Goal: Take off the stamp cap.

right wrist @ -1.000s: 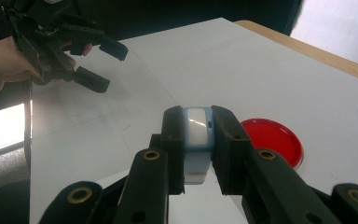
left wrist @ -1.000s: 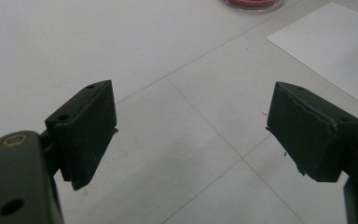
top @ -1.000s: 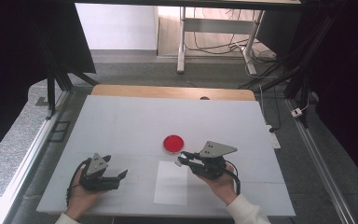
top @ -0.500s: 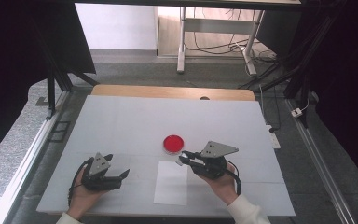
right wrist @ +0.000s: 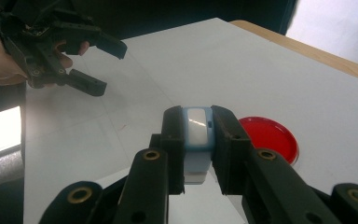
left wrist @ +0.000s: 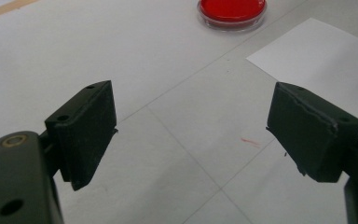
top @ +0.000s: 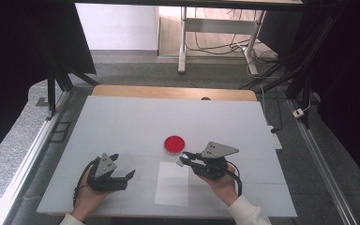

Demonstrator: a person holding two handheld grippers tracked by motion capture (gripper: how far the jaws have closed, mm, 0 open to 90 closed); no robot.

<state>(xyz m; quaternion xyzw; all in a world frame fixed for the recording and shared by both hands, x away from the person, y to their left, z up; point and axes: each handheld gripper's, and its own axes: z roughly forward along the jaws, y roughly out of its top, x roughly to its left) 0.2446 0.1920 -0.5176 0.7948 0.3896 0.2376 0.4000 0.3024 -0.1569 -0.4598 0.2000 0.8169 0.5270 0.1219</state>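
A small white-and-blue block (right wrist: 196,135) sits clamped between the right gripper's (right wrist: 196,140) jaws, just above the white paper sheet (top: 172,183), near the red dish (top: 174,145). The left gripper (left wrist: 191,135) gapes wide, holding nothing.

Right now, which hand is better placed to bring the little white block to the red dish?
Right. The right gripper is shut on the white block, beside the red dish. The left gripper is open, holds nothing, and is farther from the dish.
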